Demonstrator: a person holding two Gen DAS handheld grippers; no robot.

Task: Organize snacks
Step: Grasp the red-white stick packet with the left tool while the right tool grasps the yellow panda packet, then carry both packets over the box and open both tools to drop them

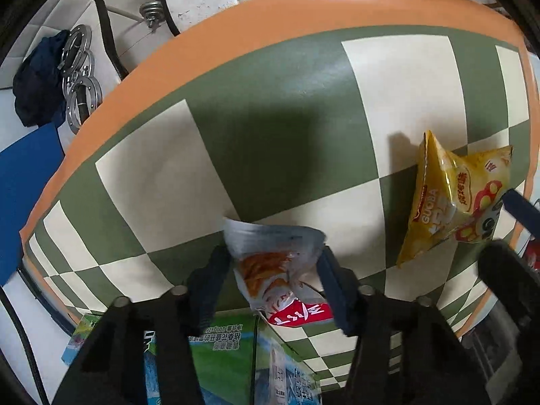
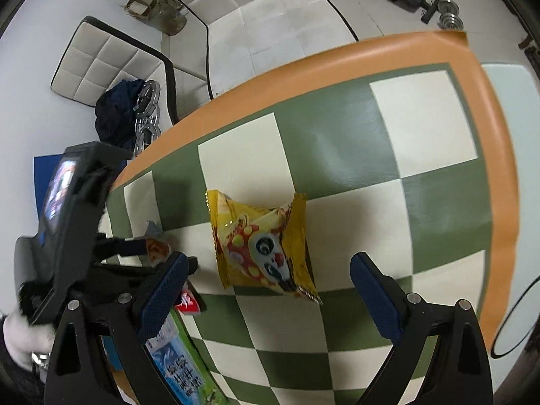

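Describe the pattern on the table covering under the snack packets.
Green and cream checks with an orange border on the table covering, clearest in the right wrist view.

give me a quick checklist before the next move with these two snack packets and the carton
1. Left tongs closed on the white snack packet: ok, pads press both sides.
2. Right tongs open: ok.
3. Yellow snack packet between the right pads: ok, lying on the checkered tablecloth, not yet gripped.
4. Green-and-blue carton beside the white packet: ok.
5. Carton open to take snacks: cannot tell.
6. The two tongs clear of each other: ok, but close.
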